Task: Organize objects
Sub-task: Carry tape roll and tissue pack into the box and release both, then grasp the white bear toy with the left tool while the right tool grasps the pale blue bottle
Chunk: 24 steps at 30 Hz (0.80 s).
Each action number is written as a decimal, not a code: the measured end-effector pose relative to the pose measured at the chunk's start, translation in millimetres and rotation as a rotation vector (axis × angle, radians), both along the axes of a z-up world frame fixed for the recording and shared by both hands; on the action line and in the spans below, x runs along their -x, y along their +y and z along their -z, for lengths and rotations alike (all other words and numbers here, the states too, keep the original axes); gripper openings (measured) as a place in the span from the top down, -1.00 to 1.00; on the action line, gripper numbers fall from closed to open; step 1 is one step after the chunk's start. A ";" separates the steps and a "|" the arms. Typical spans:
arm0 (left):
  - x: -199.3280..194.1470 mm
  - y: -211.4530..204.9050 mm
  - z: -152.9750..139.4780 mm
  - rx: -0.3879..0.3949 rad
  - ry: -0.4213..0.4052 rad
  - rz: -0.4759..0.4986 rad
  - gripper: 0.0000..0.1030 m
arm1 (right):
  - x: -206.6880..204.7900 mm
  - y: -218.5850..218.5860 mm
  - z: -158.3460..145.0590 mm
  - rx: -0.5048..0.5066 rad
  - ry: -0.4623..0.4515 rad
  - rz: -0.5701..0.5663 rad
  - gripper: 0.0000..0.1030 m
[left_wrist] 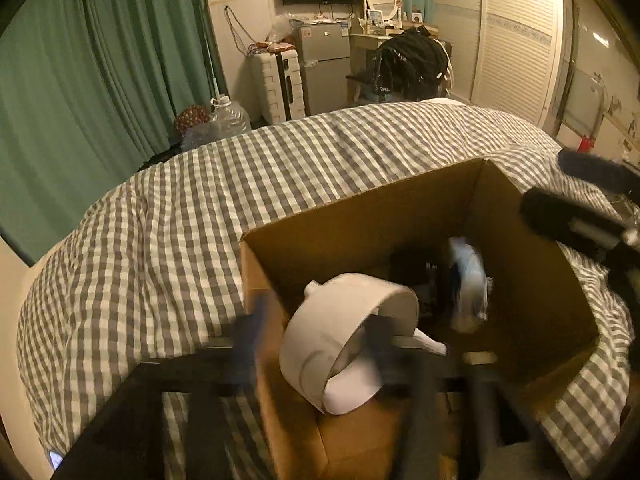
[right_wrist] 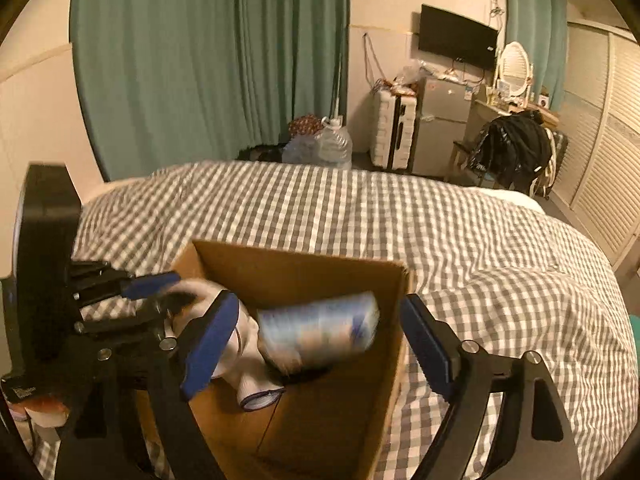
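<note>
An open cardboard box (left_wrist: pixel 360 216) (right_wrist: pixel 304 264) sits on the checked bed. My left gripper (left_wrist: pixel 316 352), blurred by motion, has its fingers either side of the wall of a white headset-like band (left_wrist: pixel 348 320) over the box's near left corner. The band also shows in the right wrist view (right_wrist: pixel 244 332). My right gripper (right_wrist: pixel 320 344) is open and empty above the box. A blurred blue-and-white packet (right_wrist: pixel 320 328) (left_wrist: pixel 470 280) is in the air just below it, inside the box. A small white roll (right_wrist: pixel 258 394) lies on the box floor.
The grey-and-white checked duvet (left_wrist: pixel 200 208) (right_wrist: pixel 480 240) covers the bed all around the box. Beyond the bed are green curtains (left_wrist: pixel 80 80), a water jug (left_wrist: pixel 230 116), a white suitcase (left_wrist: pixel 280 84), a small fridge (left_wrist: pixel 324 68) and a chair with black clothes (left_wrist: pixel 412 64).
</note>
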<state>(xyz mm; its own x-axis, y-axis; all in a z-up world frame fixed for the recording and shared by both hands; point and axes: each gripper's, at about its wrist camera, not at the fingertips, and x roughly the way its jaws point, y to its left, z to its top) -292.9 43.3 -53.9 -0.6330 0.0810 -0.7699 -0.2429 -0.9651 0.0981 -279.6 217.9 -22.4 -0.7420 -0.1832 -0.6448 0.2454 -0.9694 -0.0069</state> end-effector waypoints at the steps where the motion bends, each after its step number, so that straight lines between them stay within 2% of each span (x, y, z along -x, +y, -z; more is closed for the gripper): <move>1: -7.4 -1.6 -7.1 0.002 0.025 -0.012 -0.54 | -4.8 2.1 -6.8 0.013 0.013 0.008 -0.70; 4: -30.7 -2.3 -32.4 0.020 0.075 -0.010 -0.61 | -21.7 6.7 -30.2 0.035 0.044 0.025 -0.71; 5: -37.0 -3.6 -40.3 0.025 0.088 -0.011 -0.69 | -30.4 6.3 -39.4 0.030 0.058 0.025 -0.71; 10: -80.5 -13.1 -89.7 0.009 0.171 -0.012 -0.84 | -80.1 -3.2 -90.9 -0.009 0.148 0.024 -0.71; 15: -131.0 -25.4 -126.4 -0.005 0.245 -0.013 -0.88 | -131.7 -9.5 -127.7 0.000 0.209 0.006 -0.78; 20: -168.4 -42.5 -144.5 -0.052 0.262 -0.010 -0.88 | -177.3 -17.4 -143.6 -0.021 0.240 0.000 -0.78; 24: -186.1 -61.1 -145.5 -0.114 0.257 -0.009 -0.88 | -207.1 -23.9 -141.1 -0.034 0.245 -0.010 -0.78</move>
